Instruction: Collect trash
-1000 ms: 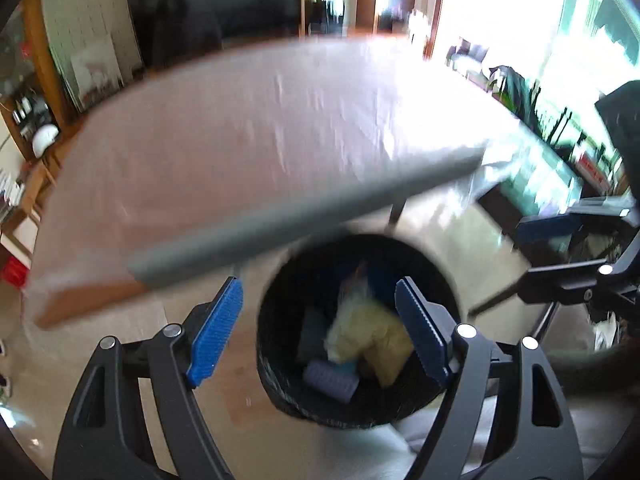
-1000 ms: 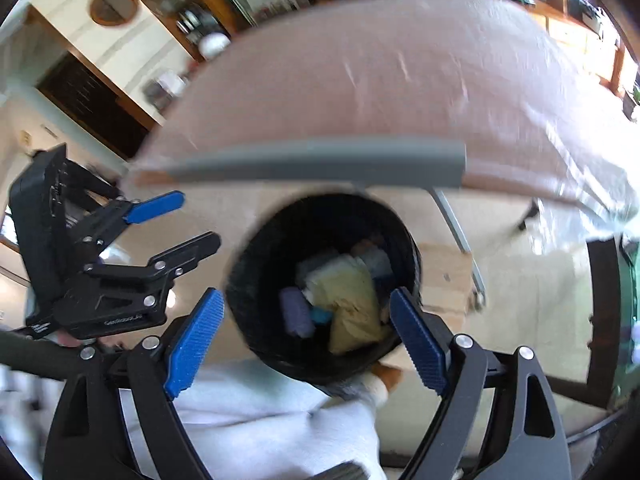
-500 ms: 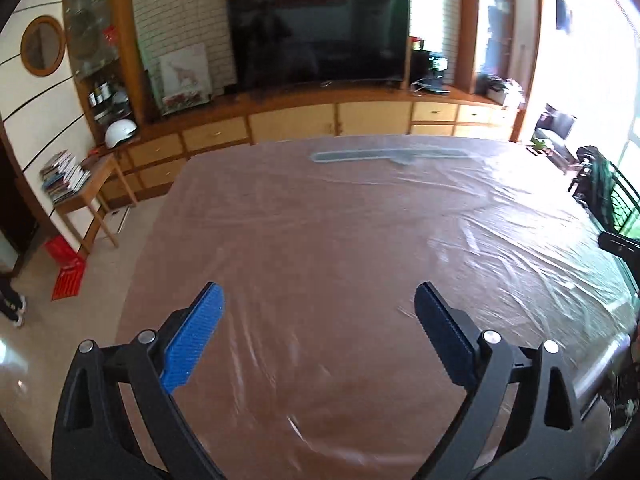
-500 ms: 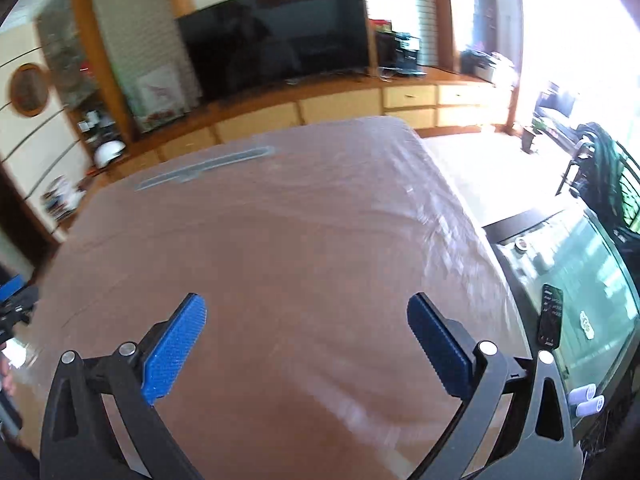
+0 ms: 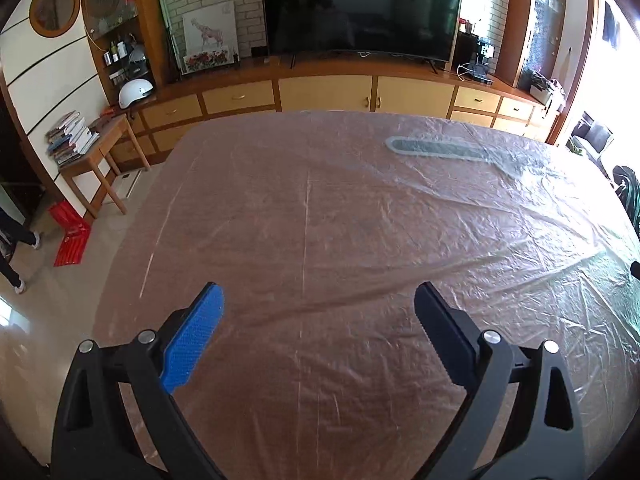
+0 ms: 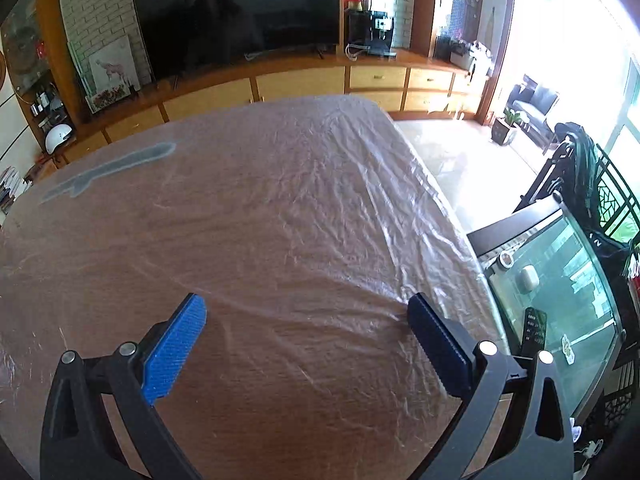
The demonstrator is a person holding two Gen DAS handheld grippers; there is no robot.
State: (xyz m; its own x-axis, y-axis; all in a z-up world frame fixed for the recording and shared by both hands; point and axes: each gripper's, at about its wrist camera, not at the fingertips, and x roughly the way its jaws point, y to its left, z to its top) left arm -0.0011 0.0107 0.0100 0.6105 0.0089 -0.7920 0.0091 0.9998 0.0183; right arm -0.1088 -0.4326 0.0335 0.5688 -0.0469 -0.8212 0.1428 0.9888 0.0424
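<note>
My left gripper [image 5: 318, 304] is open and empty, held above the near part of a large brown table [image 5: 340, 220] covered with clear plastic sheet. My right gripper [image 6: 306, 314] is open and empty above the same table [image 6: 240, 220], nearer its right edge. No trash shows on the table in either view. The black bin is out of view. A grey strip [image 5: 438, 149] lies under the plastic at the far side; it also shows in the right wrist view [image 6: 116, 166].
A TV [image 5: 360, 8] on a long wooden cabinet [image 5: 320, 92] stands behind the table. A small side table with books [image 5: 84, 140] is at the left. A glass-topped table [image 6: 560, 300] with a remote stands right of the table edge.
A second ago both grippers pointed down at the black bin full of trash below the table edge. Both have swung up and now look across the table top. Both stayed open.
</note>
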